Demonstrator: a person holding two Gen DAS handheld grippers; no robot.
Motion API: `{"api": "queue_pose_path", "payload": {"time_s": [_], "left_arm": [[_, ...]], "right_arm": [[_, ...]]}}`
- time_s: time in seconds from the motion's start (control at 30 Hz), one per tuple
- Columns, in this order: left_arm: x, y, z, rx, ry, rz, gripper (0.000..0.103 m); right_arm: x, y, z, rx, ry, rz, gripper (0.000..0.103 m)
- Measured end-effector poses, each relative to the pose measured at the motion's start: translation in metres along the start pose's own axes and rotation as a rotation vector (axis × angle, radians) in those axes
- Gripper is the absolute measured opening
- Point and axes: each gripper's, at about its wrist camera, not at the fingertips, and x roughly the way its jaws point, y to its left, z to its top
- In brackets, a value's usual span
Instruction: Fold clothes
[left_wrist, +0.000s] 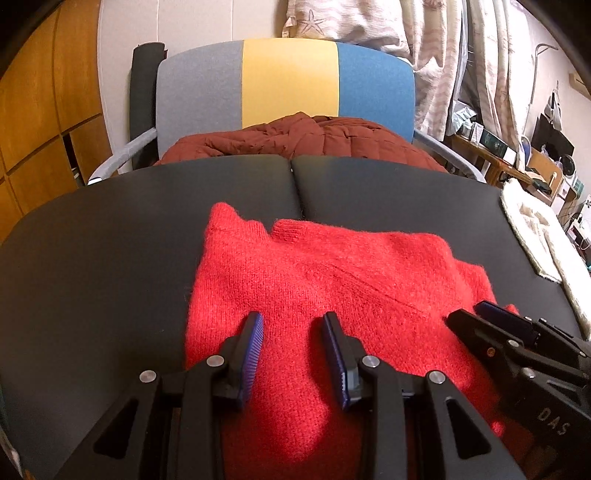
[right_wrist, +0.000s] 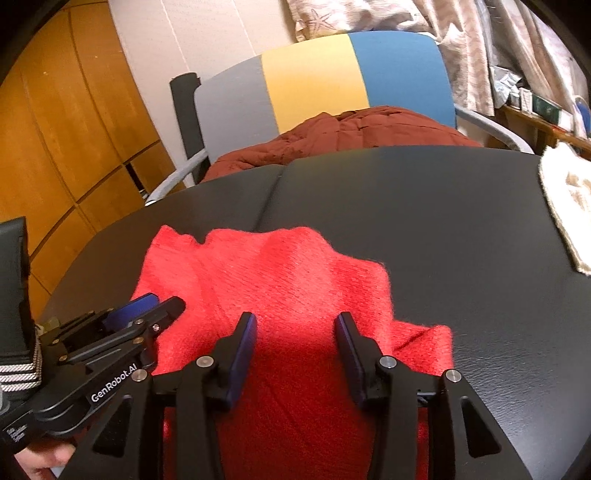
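A fuzzy red knit sweater (left_wrist: 317, 280) lies folded on the black padded table (left_wrist: 110, 236). It also shows in the right wrist view (right_wrist: 280, 280). My left gripper (left_wrist: 293, 321) is open over the sweater's near part, with nothing between its fingers. My right gripper (right_wrist: 297, 321) is open over the sweater's right part, also holding nothing. The right gripper shows at the right edge of the left wrist view (left_wrist: 491, 317). The left gripper shows at the left of the right wrist view (right_wrist: 155, 306).
A chair (left_wrist: 288, 81) with a grey, yellow and blue back stands behind the table, a rust-brown quilted jacket (left_wrist: 295, 140) on its seat. A cream knit garment (left_wrist: 539, 236) lies at the table's right edge. Wooden cabinets stand at the left, and hanging fabric and cluttered shelves at the right.
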Motion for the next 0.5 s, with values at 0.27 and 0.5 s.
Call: {"api": "queue_pose_path", "payload": {"time_s": [0.27, 0.5], "left_arm": [[-0.03, 0.027, -0.007, -0.056, -0.006, -0.144, 0.039], [-0.047, 0.086, -0.029, -0.258, 0.005, -0.257, 0.044]], "right_arm": [[-0.021, -0.002, 0.005, 0.005, 0.002, 0.181, 0.088], [-0.042, -0.044, -0.01, 0.122, 0.03, 0.19, 0.101]]}}
